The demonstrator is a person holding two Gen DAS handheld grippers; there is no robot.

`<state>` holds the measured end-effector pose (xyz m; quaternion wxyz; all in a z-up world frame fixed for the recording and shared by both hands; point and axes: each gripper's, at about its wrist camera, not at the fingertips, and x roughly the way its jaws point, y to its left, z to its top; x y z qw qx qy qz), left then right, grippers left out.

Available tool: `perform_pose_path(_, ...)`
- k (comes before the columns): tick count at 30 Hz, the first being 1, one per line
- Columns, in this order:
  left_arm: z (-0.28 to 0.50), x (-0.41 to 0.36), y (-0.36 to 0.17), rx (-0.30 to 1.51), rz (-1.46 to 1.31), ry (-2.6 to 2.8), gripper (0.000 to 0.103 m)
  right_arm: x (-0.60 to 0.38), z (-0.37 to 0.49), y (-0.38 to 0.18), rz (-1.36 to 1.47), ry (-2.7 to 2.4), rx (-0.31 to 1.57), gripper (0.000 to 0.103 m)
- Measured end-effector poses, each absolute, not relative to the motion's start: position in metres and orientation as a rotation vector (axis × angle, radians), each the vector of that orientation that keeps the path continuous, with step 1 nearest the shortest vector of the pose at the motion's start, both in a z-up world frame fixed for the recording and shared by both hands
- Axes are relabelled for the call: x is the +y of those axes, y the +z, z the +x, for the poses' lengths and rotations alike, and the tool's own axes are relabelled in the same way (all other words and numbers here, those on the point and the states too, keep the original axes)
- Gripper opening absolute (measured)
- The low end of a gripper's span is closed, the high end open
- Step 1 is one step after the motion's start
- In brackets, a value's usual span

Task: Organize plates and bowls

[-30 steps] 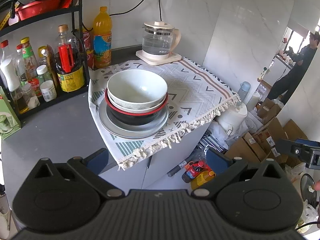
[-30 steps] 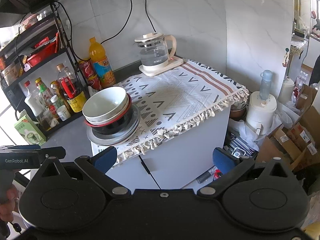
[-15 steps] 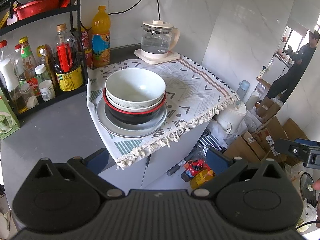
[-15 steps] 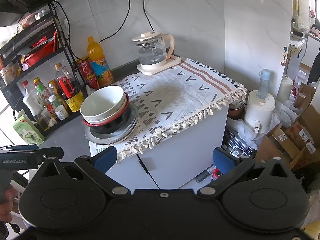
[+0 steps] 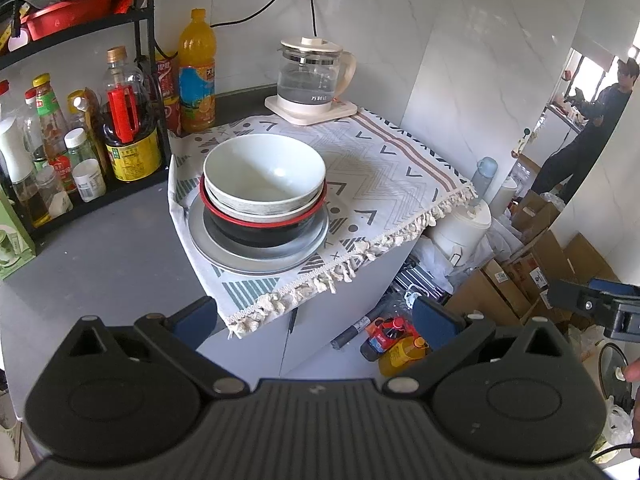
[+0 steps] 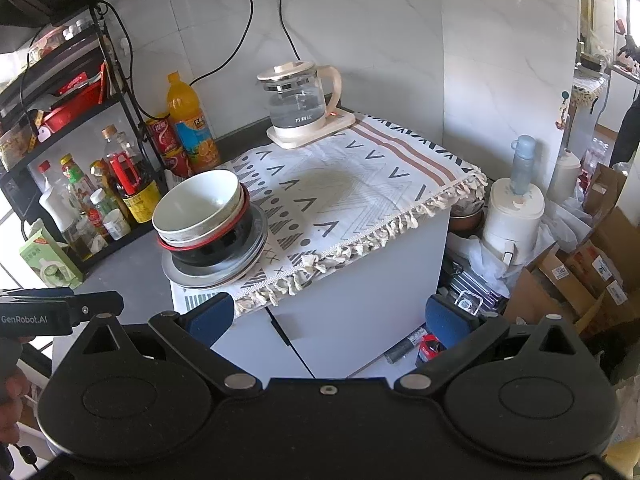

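Observation:
A stack stands on the patterned cloth at the cabinet's near left corner: a pale bowl (image 5: 264, 174) (image 6: 198, 204) on top, nested in a second pale bowl, then a black bowl with a red rim (image 5: 260, 228) (image 6: 212, 246), all on a grey metal plate (image 5: 258, 258) (image 6: 218, 272). My left gripper (image 5: 314, 318) hangs open below and in front of the stack, nothing between its blue pads. My right gripper (image 6: 328, 316) is open too, further back and to the right of the stack, empty.
A glass kettle (image 5: 314, 76) (image 6: 298, 100) on its base stands at the cloth's far edge. A rack of sauce bottles (image 5: 80, 136) and an orange soda bottle (image 6: 192, 124) are left. A rice cooker (image 6: 514, 216), boxes and floor clutter lie right. A person (image 5: 584, 120) stands far right.
Both grippers have drifted slightly, so the stack sits a little lower-left in the right wrist view. The dishes have not moved; both grippers stay open.

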<state>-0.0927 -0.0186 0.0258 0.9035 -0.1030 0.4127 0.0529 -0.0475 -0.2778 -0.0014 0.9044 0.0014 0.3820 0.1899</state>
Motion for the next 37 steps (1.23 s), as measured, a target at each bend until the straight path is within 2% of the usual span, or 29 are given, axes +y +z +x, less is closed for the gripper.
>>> perform_pose_path(37, -0.0895, -0.0166, 0.0198, 0.872, -0.243, 0.134, 0.103, -0.2753, -0.0413, -0.0059, 0.006, 0.408, 0.812, 0.103)
